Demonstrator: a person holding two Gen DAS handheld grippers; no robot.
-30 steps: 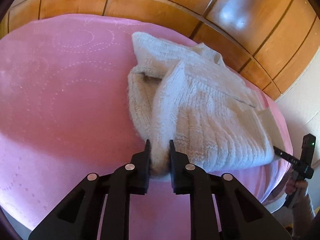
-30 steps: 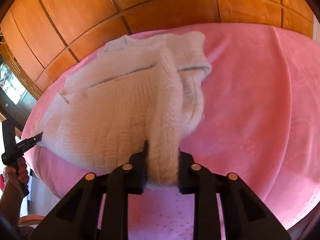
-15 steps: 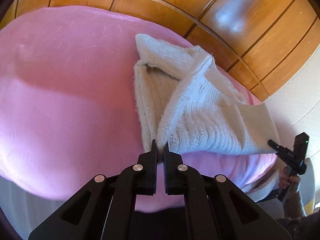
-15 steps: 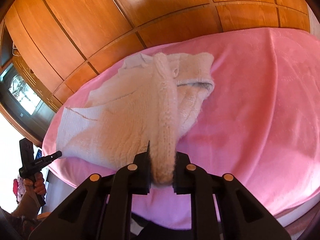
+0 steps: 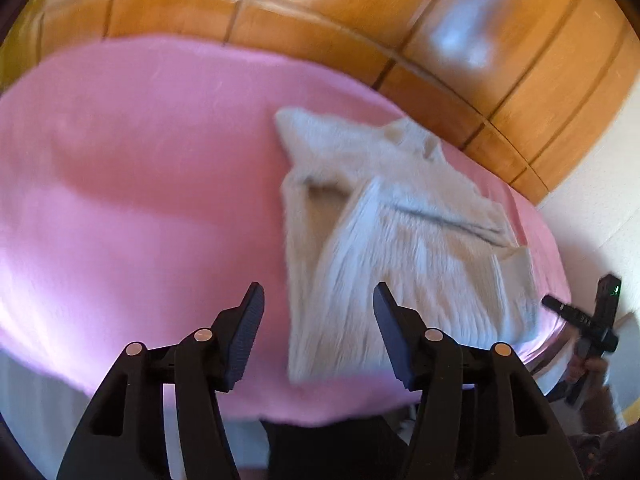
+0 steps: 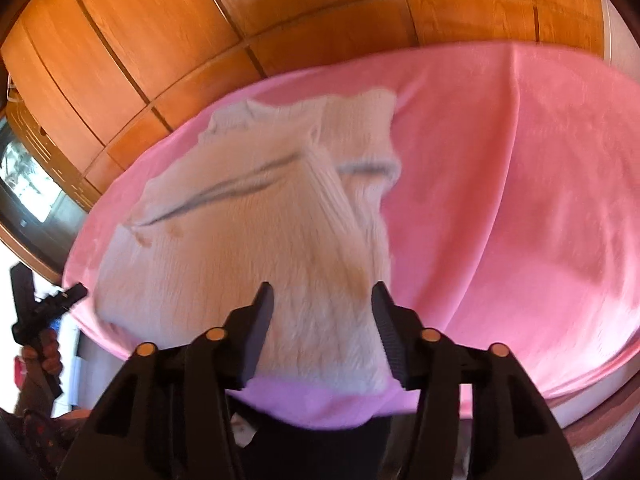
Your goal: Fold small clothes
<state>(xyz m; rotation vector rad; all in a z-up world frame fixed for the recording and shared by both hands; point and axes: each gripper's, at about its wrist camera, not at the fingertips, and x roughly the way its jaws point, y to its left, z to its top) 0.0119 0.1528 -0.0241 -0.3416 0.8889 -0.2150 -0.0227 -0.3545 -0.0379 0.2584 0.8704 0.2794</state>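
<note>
Cream knitted sweater (image 5: 392, 240) lies folded on the pink blanket (image 5: 140, 200), near its front edge. Left hand-held gripper (image 5: 318, 332) is spread wide and grasps nothing. Right hand-held gripper (image 6: 322, 332) is also released, with the sweater hem seen between its fingers.

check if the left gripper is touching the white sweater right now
Apart. The left wrist view shows the left gripper with its jaws spread wide and nothing pinched; the white sweater lies on the pink blanket beyond the fingertips.
</note>
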